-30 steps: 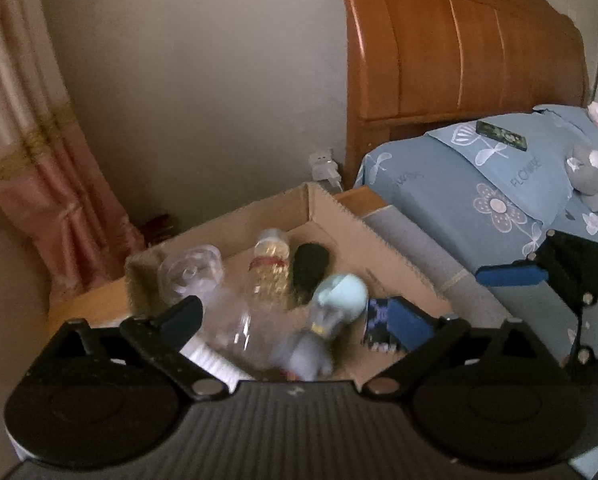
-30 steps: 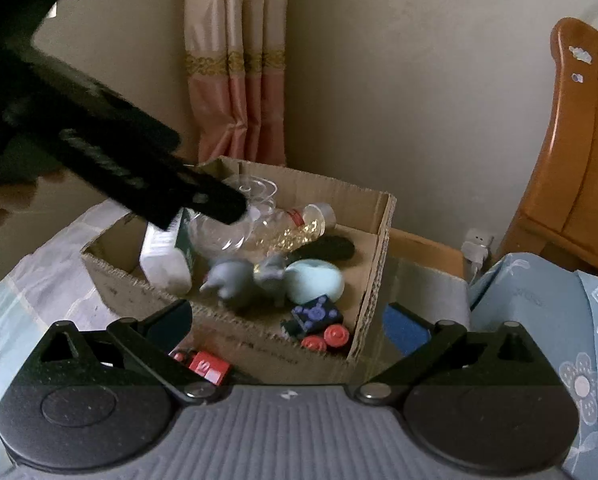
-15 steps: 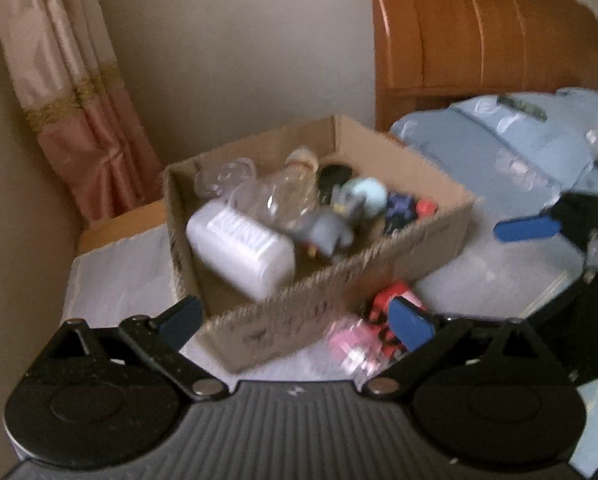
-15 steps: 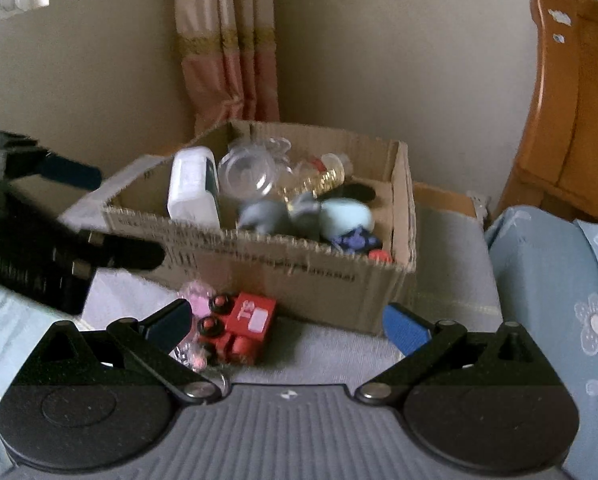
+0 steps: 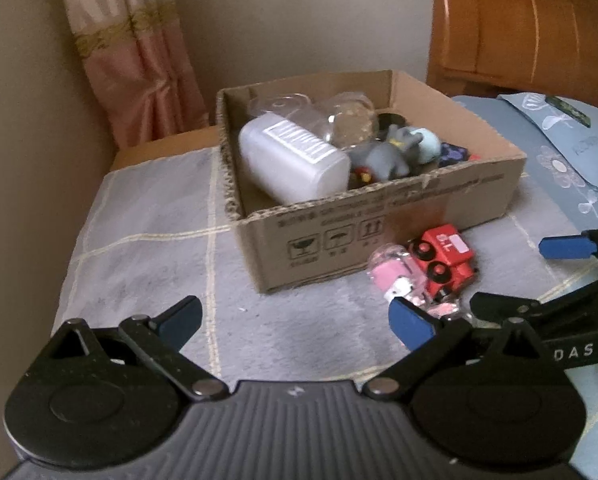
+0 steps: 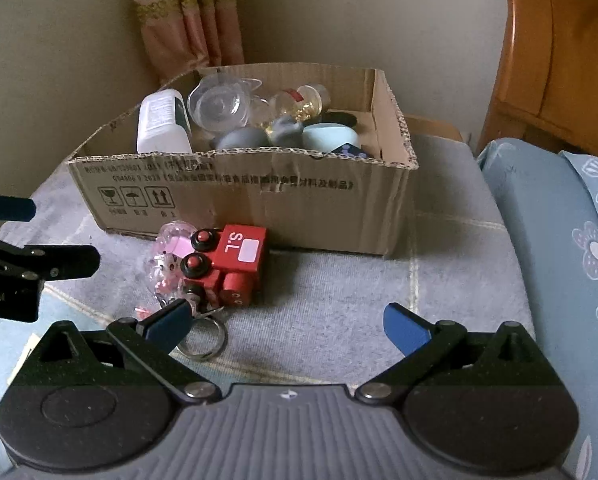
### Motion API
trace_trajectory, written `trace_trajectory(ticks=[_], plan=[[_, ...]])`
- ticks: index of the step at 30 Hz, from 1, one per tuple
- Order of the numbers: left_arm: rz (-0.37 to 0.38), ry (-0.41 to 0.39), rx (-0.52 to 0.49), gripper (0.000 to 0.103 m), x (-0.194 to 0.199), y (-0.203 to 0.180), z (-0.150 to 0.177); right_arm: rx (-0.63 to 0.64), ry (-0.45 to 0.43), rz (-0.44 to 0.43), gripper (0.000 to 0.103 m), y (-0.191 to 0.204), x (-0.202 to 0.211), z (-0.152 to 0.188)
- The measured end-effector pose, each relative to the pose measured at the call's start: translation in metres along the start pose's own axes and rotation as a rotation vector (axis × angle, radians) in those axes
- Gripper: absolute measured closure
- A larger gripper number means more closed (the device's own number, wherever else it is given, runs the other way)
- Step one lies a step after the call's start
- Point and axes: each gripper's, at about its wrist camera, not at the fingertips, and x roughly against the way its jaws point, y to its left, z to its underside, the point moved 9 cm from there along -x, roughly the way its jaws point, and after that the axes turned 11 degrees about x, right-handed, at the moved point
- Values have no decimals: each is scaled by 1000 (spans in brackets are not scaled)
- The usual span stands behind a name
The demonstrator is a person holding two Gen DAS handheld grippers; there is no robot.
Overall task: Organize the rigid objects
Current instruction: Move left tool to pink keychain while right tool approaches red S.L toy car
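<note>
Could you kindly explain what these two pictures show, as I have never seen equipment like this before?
There is no robot here: a person holds a two-finger claw in each hand, and each carries a wide-angle camera looking along its fingers. One picture is from the left claw, the other from the right claw. Both are open and hold nothing. On a grey cloth stands a cardboard box containing a white bottle, clear containers and small toys. In front of it, outside, lie a red toy train and a pink keychain.
</note>
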Motion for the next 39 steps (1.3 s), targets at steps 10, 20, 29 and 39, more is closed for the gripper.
trace_trajectory(ticks=[10,20,29,39], plan=[[1,0,59,4,1,11,4,2,-27,-26,0,17,-17,-18],[20,26,67,4,-8,6,7,-24,-10,-1,0,7,-26,-12],[92,45,66,4,-29,-25,0,-59,2,53,0,-13,-23,3],[135,80,60,3,-56,-49,1,-12,5,95,0,-18,-25,13]])
